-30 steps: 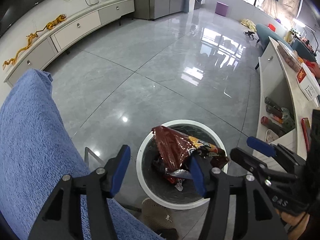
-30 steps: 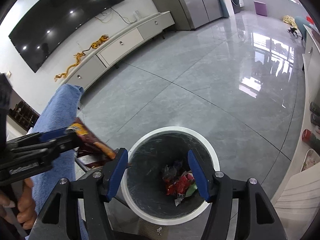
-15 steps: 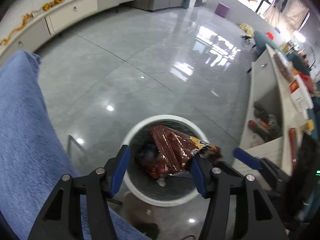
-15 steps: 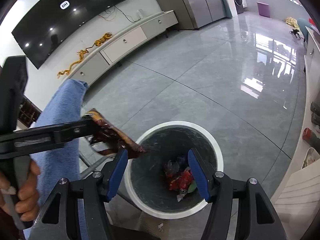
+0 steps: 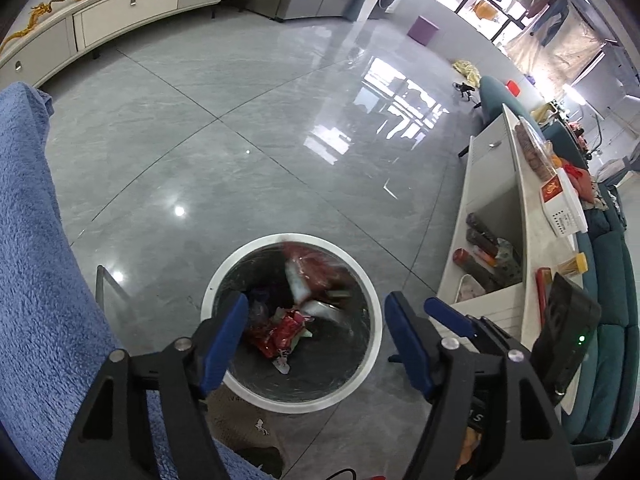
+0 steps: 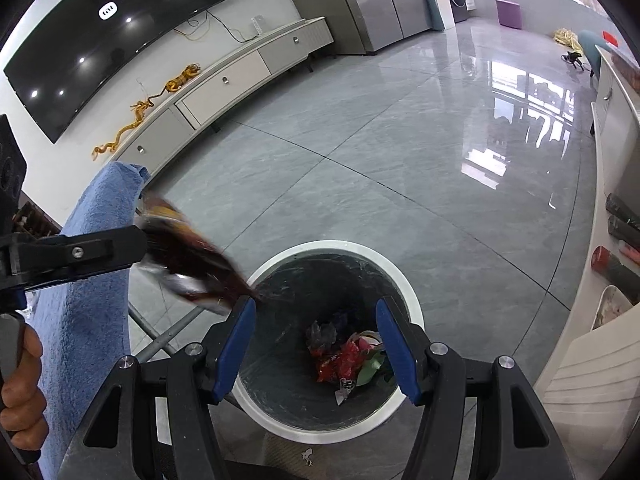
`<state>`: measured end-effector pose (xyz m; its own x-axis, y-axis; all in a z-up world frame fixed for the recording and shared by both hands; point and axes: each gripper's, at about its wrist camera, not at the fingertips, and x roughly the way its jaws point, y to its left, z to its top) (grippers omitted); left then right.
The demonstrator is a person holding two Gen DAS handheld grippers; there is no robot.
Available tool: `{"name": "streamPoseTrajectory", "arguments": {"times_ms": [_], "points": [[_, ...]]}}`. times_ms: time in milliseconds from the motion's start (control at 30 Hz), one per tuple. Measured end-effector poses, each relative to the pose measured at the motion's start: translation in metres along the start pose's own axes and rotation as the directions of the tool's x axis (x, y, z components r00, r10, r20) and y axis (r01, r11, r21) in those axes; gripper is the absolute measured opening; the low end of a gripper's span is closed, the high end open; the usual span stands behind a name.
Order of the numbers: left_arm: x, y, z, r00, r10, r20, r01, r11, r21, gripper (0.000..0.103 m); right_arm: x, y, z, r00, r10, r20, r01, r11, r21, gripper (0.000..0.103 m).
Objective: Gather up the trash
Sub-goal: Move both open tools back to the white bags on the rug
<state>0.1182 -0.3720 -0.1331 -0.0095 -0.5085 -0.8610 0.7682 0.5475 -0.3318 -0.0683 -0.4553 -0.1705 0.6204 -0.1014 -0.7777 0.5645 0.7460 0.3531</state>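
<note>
The bin [image 5: 372, 344] stood on the floor [image 5: 256, 128], between a cloth-draped chair [image 5: 36, 264] to its left and a low cabinet [image 5: 496, 208] to its right. Wrappers [image 6: 344, 360] lay in its bottom. Both grippers hung above its rim: left gripper [image 5: 312, 340], right gripper [image 6: 312, 344].

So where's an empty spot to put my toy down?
The glossy grey tile floor is bare between the white-rimmed round bin and the long white drawer cabinet. Crowded: the white side unit right of the bin holds dark bottles, and red wrappers lie in the bin's bottom.
</note>
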Motion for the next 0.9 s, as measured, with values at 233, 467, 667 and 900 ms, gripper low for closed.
{"name": "streamPoseTrajectory", "arguments": {"times_ms": [233, 467, 667, 900], "points": [[-0.013, 0.006, -0.002, 0.999, 0.013, 0.049, -0.013, 1.0, -0.014, 0.07, -0.003, 0.005, 0.0, 1.0, -0.018, 0.001, 0.018, 1.0, -0.007, 0.06], [-0.05, 0.013, -0.01, 0.984, 0.09, 0.156, -0.089, 0.996, -0.012, 0.07, -0.023, 0.015, 0.008, 0.999, -0.011, 0.039, 0.012, 1.0, -0.028, 0.06], [-0.103, 0.032, -0.029, 0.948, 0.174, 0.267, -0.17, 0.985, -0.035, 0.07, -0.052, 0.048, 0.017, 0.995, 0.022, 0.093, -0.014, 0.996, -0.089, 0.06], [-0.172, 0.08, -0.064, 0.878, 0.301, 0.372, -0.275, 0.953, -0.124, 0.071, -0.086, 0.111, 0.022, 0.985, 0.098, 0.142, -0.069, 0.978, -0.195, 0.065]]}}
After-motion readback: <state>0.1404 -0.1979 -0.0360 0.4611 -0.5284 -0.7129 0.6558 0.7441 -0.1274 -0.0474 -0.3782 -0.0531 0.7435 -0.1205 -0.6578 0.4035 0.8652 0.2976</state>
